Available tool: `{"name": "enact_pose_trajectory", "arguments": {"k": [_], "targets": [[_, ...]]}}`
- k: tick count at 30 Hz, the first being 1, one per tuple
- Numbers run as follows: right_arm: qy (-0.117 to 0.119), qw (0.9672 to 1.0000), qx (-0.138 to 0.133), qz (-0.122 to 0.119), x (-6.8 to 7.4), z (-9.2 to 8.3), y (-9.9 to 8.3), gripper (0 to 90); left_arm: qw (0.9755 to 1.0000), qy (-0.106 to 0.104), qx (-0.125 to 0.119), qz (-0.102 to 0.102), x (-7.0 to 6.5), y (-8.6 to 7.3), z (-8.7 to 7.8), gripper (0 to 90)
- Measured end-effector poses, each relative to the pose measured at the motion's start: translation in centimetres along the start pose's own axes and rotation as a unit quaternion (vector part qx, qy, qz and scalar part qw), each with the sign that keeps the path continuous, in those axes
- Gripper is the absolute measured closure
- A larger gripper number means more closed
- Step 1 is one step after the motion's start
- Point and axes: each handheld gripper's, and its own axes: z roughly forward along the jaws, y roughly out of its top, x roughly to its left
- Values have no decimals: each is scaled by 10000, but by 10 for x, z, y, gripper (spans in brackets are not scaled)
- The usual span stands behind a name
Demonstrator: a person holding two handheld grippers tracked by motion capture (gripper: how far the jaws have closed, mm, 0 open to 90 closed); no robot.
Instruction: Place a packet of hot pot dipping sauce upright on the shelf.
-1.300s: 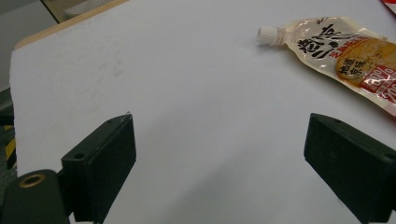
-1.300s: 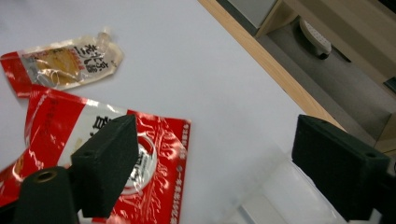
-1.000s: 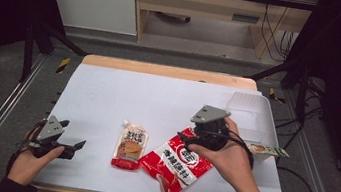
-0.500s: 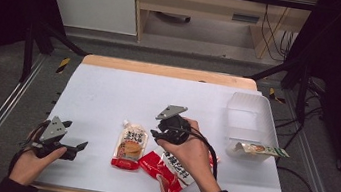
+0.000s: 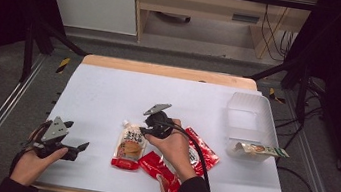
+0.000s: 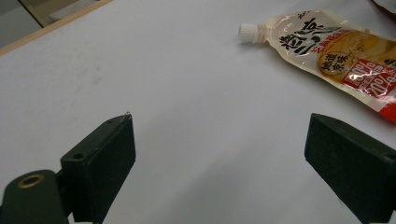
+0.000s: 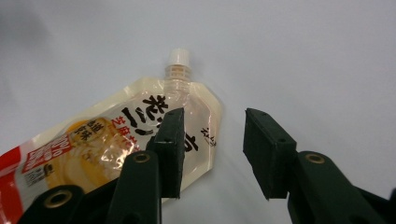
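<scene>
A clear spouted pouch [image 5: 130,144] of yellow sauce with a white cap lies flat on the white table [image 5: 108,92]. My right gripper [image 5: 146,130] is low over its upper right corner. In the right gripper view the jaws [image 7: 212,121] have just been closing and stand partly open: the left one hangs over the pouch [image 7: 116,140], whose right edge lies between them with no pad pressing on it. A hand holds my left gripper [image 5: 77,136] at the table's front left, wide open and with nothing in it [image 6: 219,126]; the pouch [image 6: 336,51] lies ahead to its right.
A red snack packet [image 5: 167,174] lies under the right forearm, just right of the pouch. A clear plastic bin [image 5: 252,112] stands at the table's right side with a small packet [image 5: 259,150] resting on its front rim.
The right gripper has come left and down, from above the red packet to the pouch's capped end, and its jaws have narrowed. The left gripper has stayed put.
</scene>
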Motion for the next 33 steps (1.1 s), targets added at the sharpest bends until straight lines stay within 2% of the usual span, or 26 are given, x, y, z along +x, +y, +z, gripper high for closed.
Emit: {"name": "enact_pose_trajectory", "arguments": {"k": [9, 18, 25, 31, 33], "targets": [[38, 9995, 261, 172, -1, 24, -5, 589, 10000, -2, -15, -37, 1, 0, 0, 86], [76, 9989, 371, 262, -3, 31, -7, 574, 10000, -4, 2, -35, 3, 0, 1, 87], [191, 9983, 442, 322, -2, 35, -7, 568, 10000, -24, 14, -24, 2, 0, 2, 86], [253, 9982, 476, 262, 1, 34, -7, 645, 10000, -32, 15, -16, 1, 0, 2, 86], [203, 9984, 485, 222, 3, 33, -7, 665, 10000, -31, 22, -13, 1, 1, 2, 87]]}}
